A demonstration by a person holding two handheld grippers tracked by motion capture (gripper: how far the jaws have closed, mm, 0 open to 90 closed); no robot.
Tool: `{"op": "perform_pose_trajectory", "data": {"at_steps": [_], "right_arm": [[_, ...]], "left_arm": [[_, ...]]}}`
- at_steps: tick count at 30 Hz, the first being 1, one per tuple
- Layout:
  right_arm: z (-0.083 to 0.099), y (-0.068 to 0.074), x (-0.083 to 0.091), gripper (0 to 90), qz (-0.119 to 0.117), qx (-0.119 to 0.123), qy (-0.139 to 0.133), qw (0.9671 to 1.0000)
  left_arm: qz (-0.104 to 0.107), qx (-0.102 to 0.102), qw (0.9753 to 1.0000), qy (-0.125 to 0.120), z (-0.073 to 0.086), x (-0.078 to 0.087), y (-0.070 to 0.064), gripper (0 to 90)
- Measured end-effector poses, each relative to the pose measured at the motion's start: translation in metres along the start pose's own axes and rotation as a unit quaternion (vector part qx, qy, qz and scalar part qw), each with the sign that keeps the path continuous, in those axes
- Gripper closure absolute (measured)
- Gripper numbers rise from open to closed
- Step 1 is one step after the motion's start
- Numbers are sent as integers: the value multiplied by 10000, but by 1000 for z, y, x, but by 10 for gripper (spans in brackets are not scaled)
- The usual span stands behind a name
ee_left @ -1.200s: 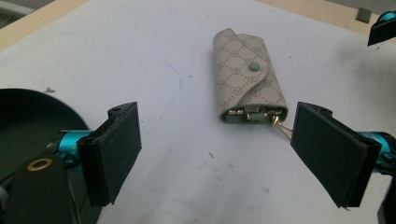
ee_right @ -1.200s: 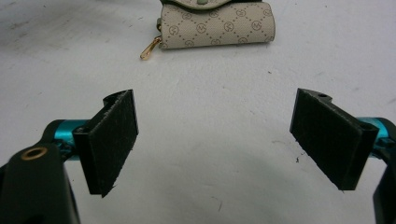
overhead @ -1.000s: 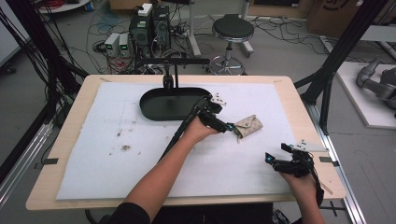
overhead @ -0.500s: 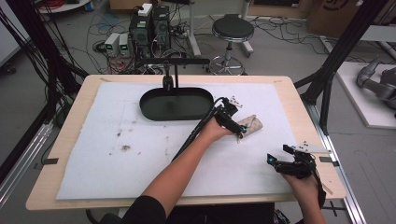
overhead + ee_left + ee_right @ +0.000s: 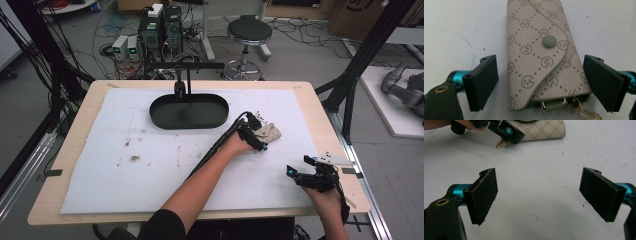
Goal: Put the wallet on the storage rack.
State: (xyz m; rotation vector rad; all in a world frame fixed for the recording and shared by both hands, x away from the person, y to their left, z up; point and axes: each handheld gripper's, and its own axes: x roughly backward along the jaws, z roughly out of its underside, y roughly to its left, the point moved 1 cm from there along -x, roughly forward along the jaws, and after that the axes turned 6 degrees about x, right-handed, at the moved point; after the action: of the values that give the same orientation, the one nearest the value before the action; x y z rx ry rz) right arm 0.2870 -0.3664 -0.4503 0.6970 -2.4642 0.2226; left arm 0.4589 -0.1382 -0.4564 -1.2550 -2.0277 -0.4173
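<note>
A beige patterned pouch (image 5: 541, 57) with a round snap and a gold clasp lies flat on the white mat. It sits right of centre in the high view, pouch (image 5: 270, 132). My left gripper (image 5: 539, 75) is open, one jaw on each side of the pouch with small gaps and no contact visible. From above, the left gripper (image 5: 254, 135) sits at the pouch's near-left end. My right gripper (image 5: 537, 185) is open over bare mat with nothing between its pads. It rests near the table's front right, right gripper (image 5: 300, 167), and sees the pouch (image 5: 544, 131) farther off.
A black oval tray (image 5: 165, 119) stands at the back centre of the mat, under a small stand (image 5: 180, 82). Brown stains (image 5: 134, 158) mark the mat's left half. The wooden table edge (image 5: 345, 145) runs along the right.
My left gripper has travelled right and slightly nearer, from beside the tray to the pouch, so its open jaws now straddle it. The right gripper has hardly moved.
</note>
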Motion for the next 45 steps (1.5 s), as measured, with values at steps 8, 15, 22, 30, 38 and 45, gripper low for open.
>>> {"op": "perform_pose_trajectory", "data": {"at_steps": [8,15,22,30,38,45], "right_arm": [[-1,1,-3,155,-35,41,9,10000],[-2,2,-2,155,-31,38,6,10000],[-2,2,-3,155,-64,23,-4,10000],[-7,8,-7,155,-175,69,-28,9998],[-12,10,-14,155,-231,92,-32,9997],[-20,16,-29,155,-347,292,54,9990]], "left_arm": [[6,-189,9998,-33,1,3,-4,270],[113,-280,9995,-69,1,6,-4,360],[131,-366,9992,-90,-1,21,0,367],[60,-407,9984,-399,-2,65,13,368],[-189,-405,9970,-628,9,113,28,368],[-508,-234,9962,-664,29,151,49,368]]}}
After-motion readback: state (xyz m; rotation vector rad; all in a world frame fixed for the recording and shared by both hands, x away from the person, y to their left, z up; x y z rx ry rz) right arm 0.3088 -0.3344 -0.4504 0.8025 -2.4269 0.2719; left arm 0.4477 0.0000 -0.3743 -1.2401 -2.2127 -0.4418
